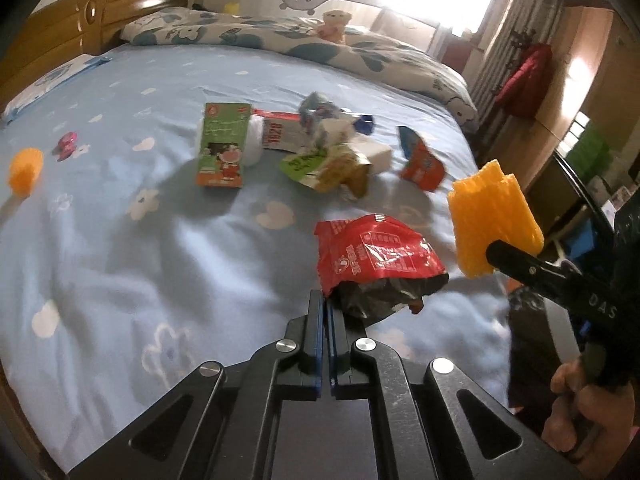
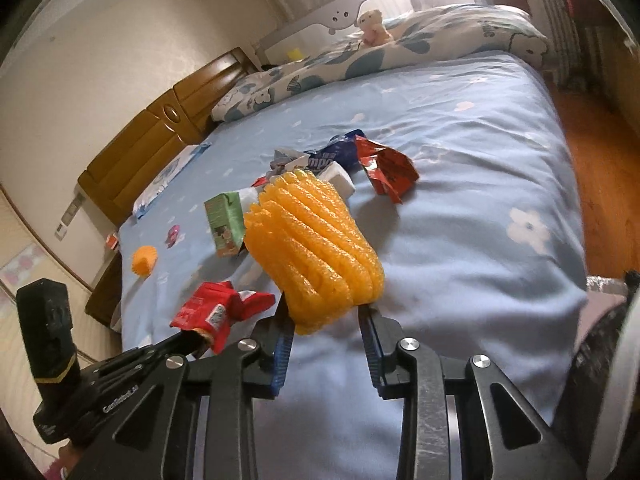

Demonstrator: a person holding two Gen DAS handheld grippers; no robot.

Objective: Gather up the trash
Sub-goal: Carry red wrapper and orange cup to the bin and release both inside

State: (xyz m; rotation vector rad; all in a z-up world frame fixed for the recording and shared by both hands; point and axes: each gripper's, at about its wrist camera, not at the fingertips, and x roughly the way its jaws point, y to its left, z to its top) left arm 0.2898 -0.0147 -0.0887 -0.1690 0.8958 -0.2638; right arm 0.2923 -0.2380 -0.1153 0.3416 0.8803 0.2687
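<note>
- Step in hand, as I judge it: both grippers have each picked one piece of trash off the bed, and both pieces are off the sheet.
- The left gripper [image 1: 326, 300] has its jaws closed right together, pinching the near edge of a red snack wrapper [image 1: 372, 254]; the wrapper sticks out ahead of the tips, its dark inner side showing underneath.
- The right gripper [image 2: 326, 316] stands partly open, its jaws squeezing the near end of an orange foam net [image 2: 316, 252]; the net is clear of the sheet and tilts away to the far left.
- Next move, in my view: carry both pieces to a bag or bin. A dark, bag-like shape sits at the right edge of the left view, but I cannot tell what it is. The net is soft and the wrapper slippery, so both grips should be kept firm on the way.
- Left to collect in the middle of the bed: a green juice carton [image 1: 222, 144], a heap of crumpled packets [image 1: 332, 148] to its right, and a second red wrapper [image 2: 386, 168] to the right of that heap.
- A smaller orange net [image 1: 26, 168] and a pink sweet wrapper [image 1: 66, 146] lie apart at the far left.
- The surface is a light blue bedsheet [image 1: 120, 240] with white flowers, soft and creased.
- Room: a wooden headboard [image 1: 100, 12] on the left, a folded patterned quilt [image 1: 256, 36] with a small plush toy [image 1: 334, 24] at the far side, a bright window behind, and wooden floor to the right of the bed.
</note>
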